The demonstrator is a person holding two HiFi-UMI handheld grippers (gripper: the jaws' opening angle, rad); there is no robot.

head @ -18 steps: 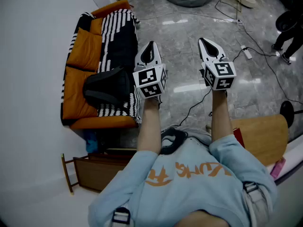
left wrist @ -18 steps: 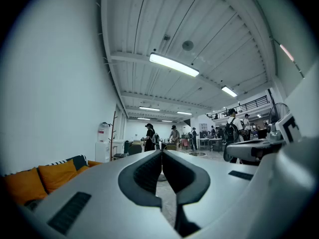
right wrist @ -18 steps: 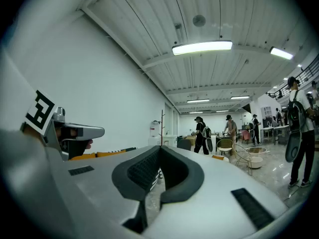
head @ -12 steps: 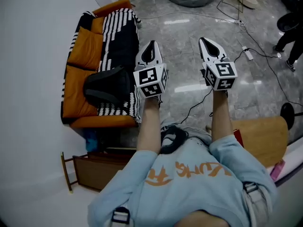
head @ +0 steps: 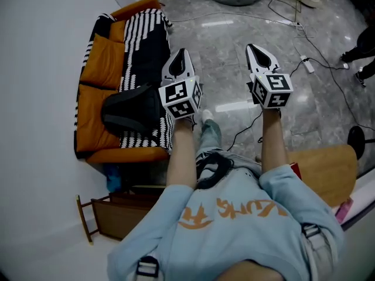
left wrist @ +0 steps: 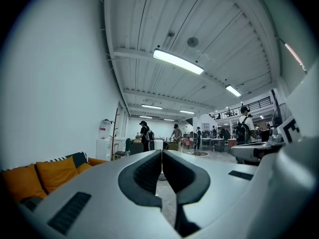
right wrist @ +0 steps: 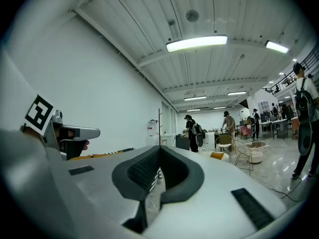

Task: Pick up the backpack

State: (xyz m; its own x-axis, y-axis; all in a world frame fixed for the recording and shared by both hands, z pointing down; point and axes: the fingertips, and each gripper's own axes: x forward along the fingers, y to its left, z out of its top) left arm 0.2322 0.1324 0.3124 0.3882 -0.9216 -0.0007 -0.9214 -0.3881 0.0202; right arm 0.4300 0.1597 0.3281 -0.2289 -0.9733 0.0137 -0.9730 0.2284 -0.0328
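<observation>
As viewed from the head camera: found backpack (head: 132, 109) slumped on the seat of the orange sofa (head: 94, 81), resting on the striped blanket (head: 143, 40), toward the sofa's near end. Judged soft and floppy, likely to sag and swing once lifted; cannot gauge weight, cannot see contents. Would take it by a top handle or shoulder strap rather than pinch the smooth fabric body; could not make out either from here. Logged left claw (head: 179, 54) pressed together, empty, near the sofa's front edge, apart from the bag. Logged right claw (head: 255, 50) likewise pressed together, empty, well apart over bare floor. Noted black cable (head: 241, 132) trailing across the floor by the feet, a possible snag; wooden desk (head: 328, 168) off to the right, not in the way. Through left gripper view: confirmed pads meeting with nothing between, pointing level past orange cushions (left wrist: 50, 173) toward distant people (left wrist: 145, 133); could not identify backpack. Through right gripper view: same reading, pads together, nothing held. Must spread jaws and swing toward sofa before any grasp.
</observation>
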